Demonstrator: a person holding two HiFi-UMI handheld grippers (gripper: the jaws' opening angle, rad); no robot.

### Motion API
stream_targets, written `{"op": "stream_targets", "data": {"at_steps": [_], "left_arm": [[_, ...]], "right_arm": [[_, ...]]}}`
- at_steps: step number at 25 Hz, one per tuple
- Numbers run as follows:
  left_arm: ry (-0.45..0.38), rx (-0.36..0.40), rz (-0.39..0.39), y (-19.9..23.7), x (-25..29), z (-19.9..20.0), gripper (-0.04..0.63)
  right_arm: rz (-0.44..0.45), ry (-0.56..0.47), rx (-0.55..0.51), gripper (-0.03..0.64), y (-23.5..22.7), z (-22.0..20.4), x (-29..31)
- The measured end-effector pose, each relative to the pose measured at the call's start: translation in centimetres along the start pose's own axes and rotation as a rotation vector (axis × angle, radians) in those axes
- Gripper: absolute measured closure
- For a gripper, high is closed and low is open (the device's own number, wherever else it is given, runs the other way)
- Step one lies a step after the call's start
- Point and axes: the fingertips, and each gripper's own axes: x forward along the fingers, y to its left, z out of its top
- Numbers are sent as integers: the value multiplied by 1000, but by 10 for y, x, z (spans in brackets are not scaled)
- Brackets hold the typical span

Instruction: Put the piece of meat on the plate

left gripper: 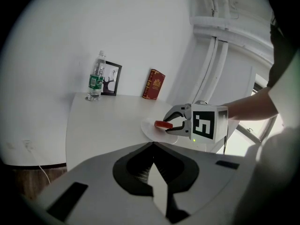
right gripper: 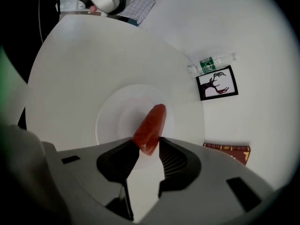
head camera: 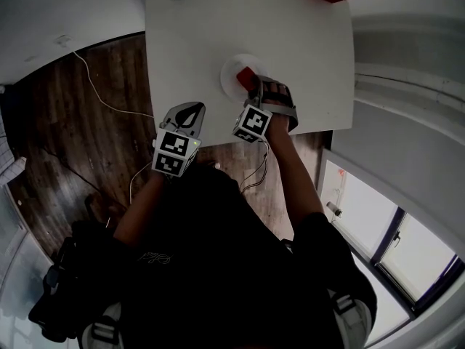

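White walls close in a round white worktop that stands on a dark wooden floor, with a pale cable trailing across the boards. At the far edge of the worktop stand a clear water bottle with a green label, a small black-framed picture leaning on the wall behind it, and a red book propped upright a little further along.

Nearer the person sits a white plate. The piece of meat, red-orange and long, lies over the middle of the plate, its far end towards the plate's centre and its near end between the fingers of the right gripper. Those fingers stand apart, one on either side of the meat's near end, slack rather than pinching. The gripper slants steeply down over the plate's near side.

The left gripper is held off to the side, above the worktop's near edge and well apart from the plate. Its fingers are pressed together with nothing between them.
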Motion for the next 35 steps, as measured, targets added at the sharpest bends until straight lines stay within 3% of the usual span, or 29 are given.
{"op": "stream_targets", "data": {"at_steps": [7, 16, 30, 35], "left_arm": [[7, -1, -8, -5, -1, -3, 594], [7, -11, -1, -1, -1, -4, 594], [27, -23, -2, -4, -4, -10, 594], [31, -38, -3, -8, -7, -14, 593]], "right_arm": [[38, -27, 8, 462, 4, -3, 7], [151, -118, 209, 446, 6, 5, 5], [210, -183, 328, 436, 0, 4, 4], [234, -206, 375, 394, -1, 5, 0]]}}
